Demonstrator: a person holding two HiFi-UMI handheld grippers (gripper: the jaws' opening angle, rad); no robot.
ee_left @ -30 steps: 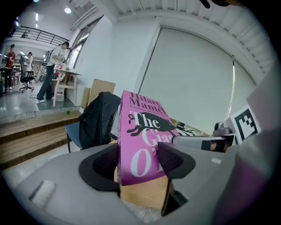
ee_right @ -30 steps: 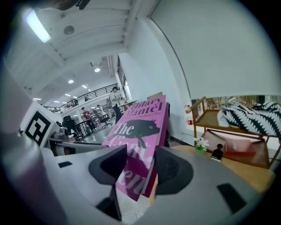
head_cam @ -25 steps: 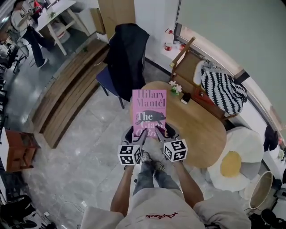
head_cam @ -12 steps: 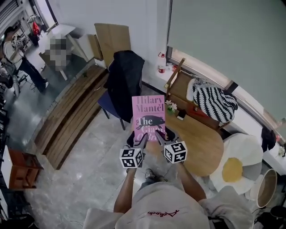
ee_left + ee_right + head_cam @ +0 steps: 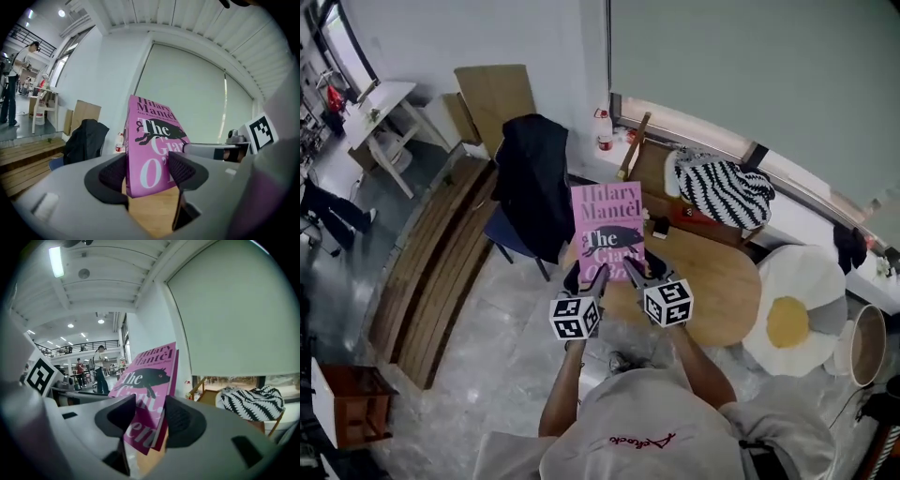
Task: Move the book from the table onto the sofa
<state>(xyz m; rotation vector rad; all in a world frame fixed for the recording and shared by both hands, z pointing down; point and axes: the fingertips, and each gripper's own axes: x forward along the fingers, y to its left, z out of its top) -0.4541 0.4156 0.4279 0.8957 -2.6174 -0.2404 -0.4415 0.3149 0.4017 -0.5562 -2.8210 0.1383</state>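
A black jacket (image 5: pixel 530 173) hangs over a blue chair (image 5: pixel 504 234) beside slatted wooden decking (image 5: pixel 431 272). A zebra-striped throw (image 5: pixel 724 192) lies below the drawn window blind (image 5: pixel 750 75), and a fried-egg-shaped cushion (image 5: pixel 792 314) rests on the marble floor (image 5: pixel 487 375).

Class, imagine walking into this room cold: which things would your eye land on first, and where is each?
The pink book grabs attention first, held upright in the middle of the scene, with the left gripper and right gripper each shut on its lower edge. Further back on the right lies a zebra-striped cushion, and a fried-egg-shaped floor cushion sits just right of the round wooden table.
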